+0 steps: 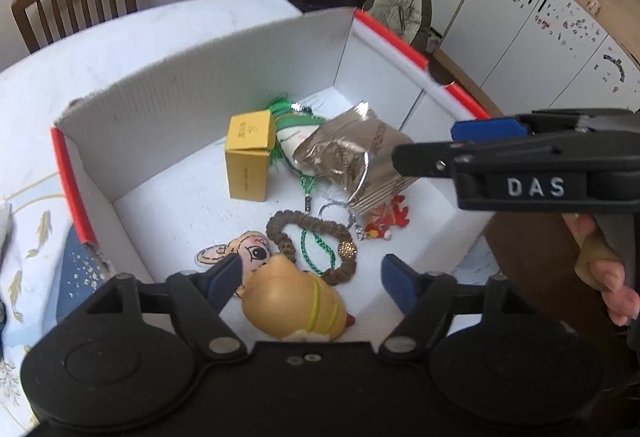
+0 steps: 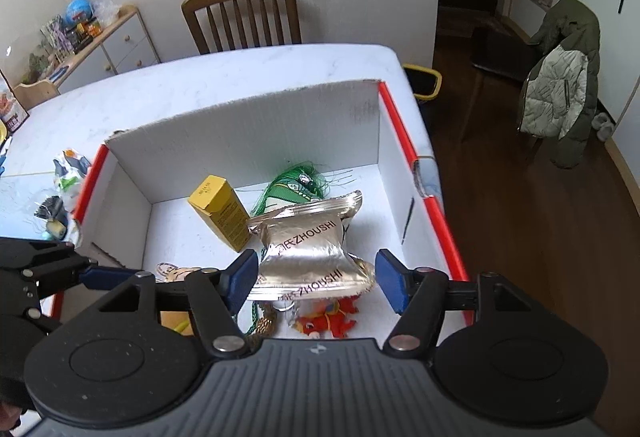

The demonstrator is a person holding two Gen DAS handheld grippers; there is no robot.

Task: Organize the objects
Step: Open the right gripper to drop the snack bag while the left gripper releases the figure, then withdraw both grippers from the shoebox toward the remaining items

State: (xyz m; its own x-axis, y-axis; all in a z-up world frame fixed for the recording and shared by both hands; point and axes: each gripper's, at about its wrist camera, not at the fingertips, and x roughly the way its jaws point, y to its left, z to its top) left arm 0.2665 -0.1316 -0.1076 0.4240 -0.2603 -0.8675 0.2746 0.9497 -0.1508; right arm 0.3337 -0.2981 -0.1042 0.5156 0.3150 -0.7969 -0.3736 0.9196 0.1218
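1. Left wrist view: the left claw [image 1: 314, 279] hangs over the near end of a white cardboard box [image 1: 192, 93] with red-edged rims, its blue pads spread wide and grasping nothing
2. Between and just below those pads lies a tan plush toy [image 1: 294, 303] banded with yellow cord; a flat cartoon-face charm [image 1: 244, 251] lies just beside it on the left
3. A brown beaded bracelet [image 1: 310, 237] lies on the box floor beyond the plush, with a green braided cord [image 1: 316, 251] crossing it and a metal key ring [image 1: 334, 213] near its far side
4. A yellow carton [image 1: 248, 161] stands upright near the back wall, touching a green-haired doll [image 1: 294, 129] that lies behind a crumpled silver foil pouch [image 1: 352, 161]
5. A red figure charm [image 1: 390, 221] shows partly from under the pouch's near edge
6. The right claw [image 1: 424, 145] reaches in from the right side, a person's hand [image 1: 604, 273] on its handle; its tip meets the pouch's edge, though from this side I cannot tell whether it bites
7. Right wrist view: the right claw [image 2: 316, 279] has its blue pads well apart, released, the foil pouch [image 2: 314, 253] lying between them and its left edge touching the left pad
8. The box rests on a pale marbled bench [image 2: 200, 89], a wooden chair [image 2: 242, 15] behind it
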